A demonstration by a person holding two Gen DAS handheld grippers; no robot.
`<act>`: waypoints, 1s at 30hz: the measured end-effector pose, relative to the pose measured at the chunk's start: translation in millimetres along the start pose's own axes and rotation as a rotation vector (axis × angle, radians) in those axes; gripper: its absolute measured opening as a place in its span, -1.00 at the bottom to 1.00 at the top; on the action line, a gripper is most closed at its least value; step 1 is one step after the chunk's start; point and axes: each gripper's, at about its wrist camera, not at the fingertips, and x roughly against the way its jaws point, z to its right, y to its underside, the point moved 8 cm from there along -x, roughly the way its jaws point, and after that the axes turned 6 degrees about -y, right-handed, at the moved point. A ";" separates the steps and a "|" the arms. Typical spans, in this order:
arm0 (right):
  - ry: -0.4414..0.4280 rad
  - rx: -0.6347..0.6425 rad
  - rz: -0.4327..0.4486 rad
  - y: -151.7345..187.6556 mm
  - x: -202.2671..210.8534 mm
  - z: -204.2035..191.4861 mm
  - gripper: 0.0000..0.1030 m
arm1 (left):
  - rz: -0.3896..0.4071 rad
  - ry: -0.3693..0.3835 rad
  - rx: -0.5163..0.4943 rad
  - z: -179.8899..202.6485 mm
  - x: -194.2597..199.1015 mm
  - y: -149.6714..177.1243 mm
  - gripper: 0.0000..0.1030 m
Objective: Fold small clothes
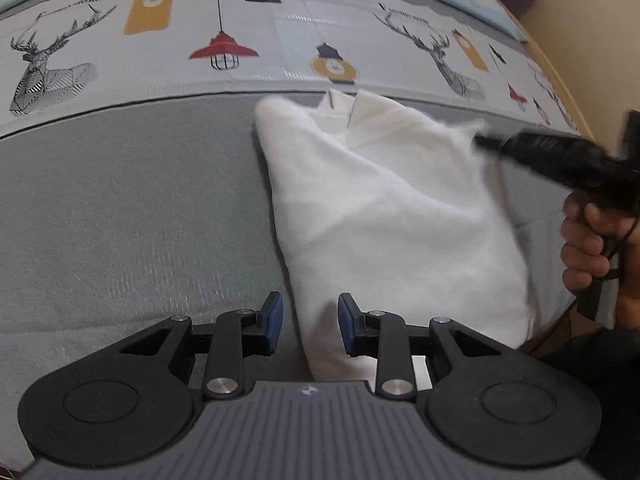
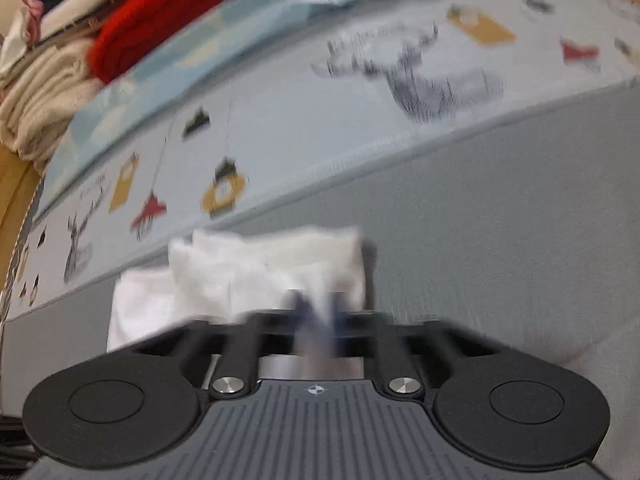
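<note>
I have the white shirt (image 1: 384,216) on the grey bedcover (image 1: 120,208), just below the printed deer-and-lamp band (image 1: 160,40), collar toward that band. My right gripper (image 2: 316,316) is clenched on the shirt's side edge, lifted, I judge, to carry it across as a fold. My left gripper (image 1: 310,326) waits released at the hem, straddling its near corner.

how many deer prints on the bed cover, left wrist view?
2. One deer print sits at the far left of the patterned band; the other deer print is right of centre, beyond the white garment. More may lie outside the frame.
</note>
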 end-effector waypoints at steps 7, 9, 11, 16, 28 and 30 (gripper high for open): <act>0.094 0.111 0.229 -23.0 26.2 -9.9 -0.89 | 0.024 0.018 -0.005 14.3 -1.4 -9.0 -0.35; 0.181 -0.004 0.112 -12.9 13.4 22.6 -0.83 | 0.024 0.027 -0.020 23.1 -2.5 -7.4 -0.35; 0.168 -0.066 0.150 -17.3 27.7 34.9 -0.82 | 0.021 0.044 -0.041 31.5 -3.5 -5.5 -0.35; -0.079 0.122 0.183 -10.0 72.8 -0.9 -0.82 | -0.015 0.077 -0.136 52.6 -11.1 9.0 -0.35; -0.112 0.492 -0.253 96.1 59.6 -19.5 -0.62 | -0.088 -0.021 -0.169 61.8 -30.4 35.0 -0.27; -0.120 0.424 -0.208 84.2 66.0 -19.9 -0.51 | -0.077 -0.024 -0.168 64.6 -27.3 33.9 -0.27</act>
